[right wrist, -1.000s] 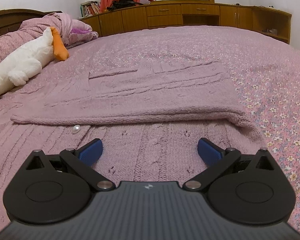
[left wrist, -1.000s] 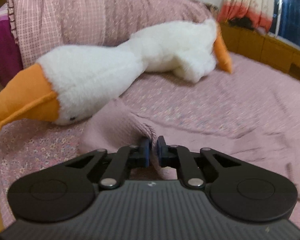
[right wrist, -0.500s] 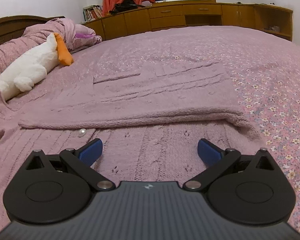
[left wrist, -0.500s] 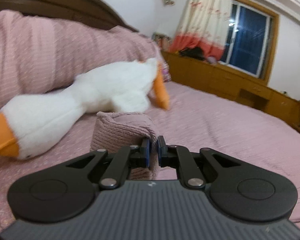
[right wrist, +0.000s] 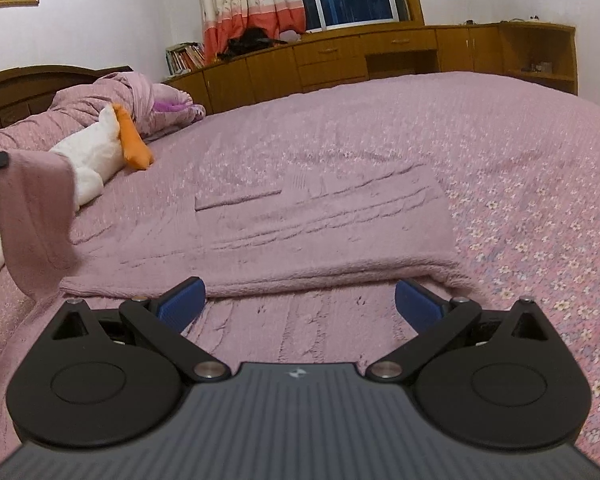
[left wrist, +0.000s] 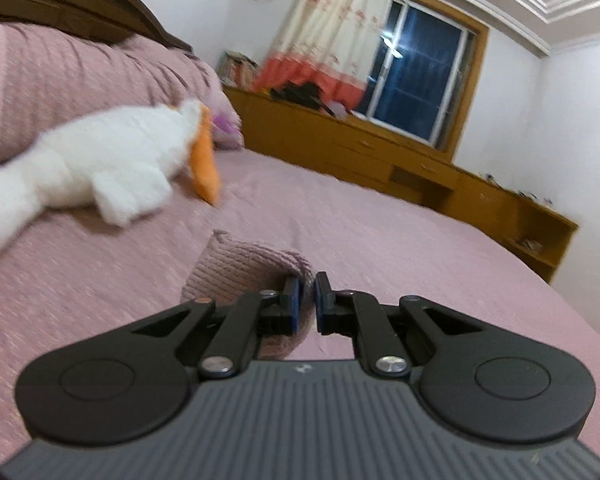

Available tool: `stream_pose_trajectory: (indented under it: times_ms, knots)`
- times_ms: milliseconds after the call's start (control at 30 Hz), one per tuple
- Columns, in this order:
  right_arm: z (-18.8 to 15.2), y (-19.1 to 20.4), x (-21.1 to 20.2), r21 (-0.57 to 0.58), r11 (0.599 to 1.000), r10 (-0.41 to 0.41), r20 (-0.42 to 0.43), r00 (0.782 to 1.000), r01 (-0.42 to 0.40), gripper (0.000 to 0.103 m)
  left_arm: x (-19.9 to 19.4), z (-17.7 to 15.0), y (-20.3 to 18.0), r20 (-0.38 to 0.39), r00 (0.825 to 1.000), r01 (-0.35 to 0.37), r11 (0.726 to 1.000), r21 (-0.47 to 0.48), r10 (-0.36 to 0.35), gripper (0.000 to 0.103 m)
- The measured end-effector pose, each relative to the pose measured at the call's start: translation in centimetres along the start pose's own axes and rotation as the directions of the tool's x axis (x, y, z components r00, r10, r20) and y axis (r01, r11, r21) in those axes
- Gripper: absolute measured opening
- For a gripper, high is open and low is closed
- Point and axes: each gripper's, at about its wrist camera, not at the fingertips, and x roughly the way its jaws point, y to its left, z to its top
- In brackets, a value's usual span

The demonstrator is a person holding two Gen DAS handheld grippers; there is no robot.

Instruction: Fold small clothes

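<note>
sweater: mauve cable-knit wool, rough | goose toy: fluffy plush | cabinets: glossy wood

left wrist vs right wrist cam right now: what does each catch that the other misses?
Only left wrist: the left tongs shut on the sweater's knit sleeve, seen close up.
Only right wrist: the open right tongs over the sweater body spread on the bed, and the lifted sleeve hanging at the left edge.
Both: plush goose, pink bedspread, wooden cabinets, curtain, window.
</note>
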Motion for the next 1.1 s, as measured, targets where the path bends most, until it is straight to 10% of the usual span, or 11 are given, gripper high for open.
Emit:
stream_pose_trajectory:
  times_ms: [533,700,1100]
  knots:
    - [-0.7,-0.3,0.5,0.075,0.997,0.02,-0.052,0.998,-0.016,0.103,3.4,-8.4,-0.1,-0.306,0.95,0.082,0.995,0.054,-0.061,0.02]
    - [0.1,0.4,1.2,0.12,0.991,0.064,-0.078,0.995,-0.054,0.103,1.8,-8.8,-0.3,-0.315,0.948,0.084,0.992,0.091,-0.051,0.041]
    - [2.2,3.5,2.7,0.226,0.955,0.223,-0.126,0.967,-0.191,0.103,-2.0,-8.4,1.5,-0.311,0.95,0.059,0.992,0.11,-0.022,0.048]
